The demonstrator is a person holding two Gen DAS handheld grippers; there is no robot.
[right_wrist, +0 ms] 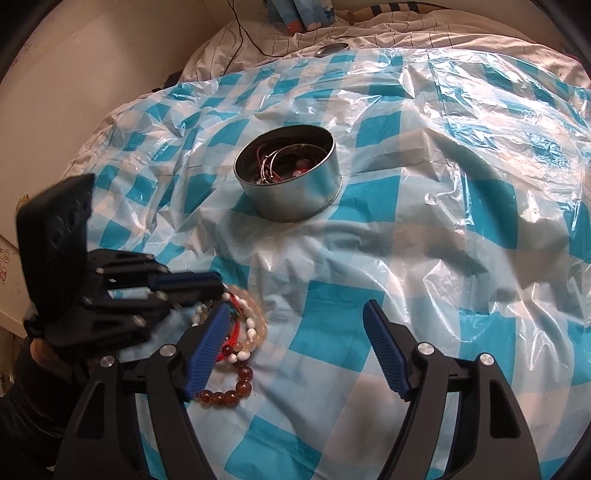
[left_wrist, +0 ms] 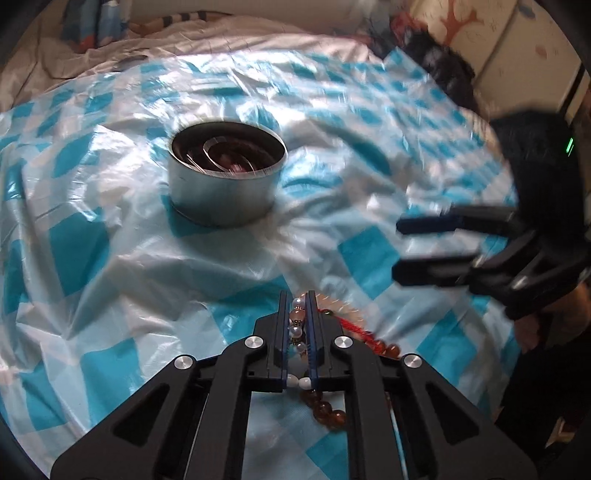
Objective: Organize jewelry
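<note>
My left gripper (left_wrist: pixel 298 295) is shut on a pearl and pale-bead bracelet (left_wrist: pixel 297 325) low over the checked sheet. It also shows in the right wrist view (right_wrist: pixel 218 286), over a pile of bracelets (right_wrist: pixel 243 332). An amber bead bracelet (left_wrist: pixel 325 410) lies under it, also in the right wrist view (right_wrist: pixel 229 391), beside a red cord (left_wrist: pixel 354 328). A round metal tin (left_wrist: pixel 225 173) holding bangles stands further back, also in the right wrist view (right_wrist: pixel 291 177). My right gripper (right_wrist: pixel 295 314) is open and empty, to the right of the pile; it shows in the left wrist view (left_wrist: pixel 397 249).
A blue and white checked plastic sheet (right_wrist: pixel 406 258) covers the bed. A small round lid (right_wrist: pixel 332 48) and a black cable (right_wrist: pixel 243 33) lie on the bedding behind. A wall (right_wrist: pixel 74 74) is at the left.
</note>
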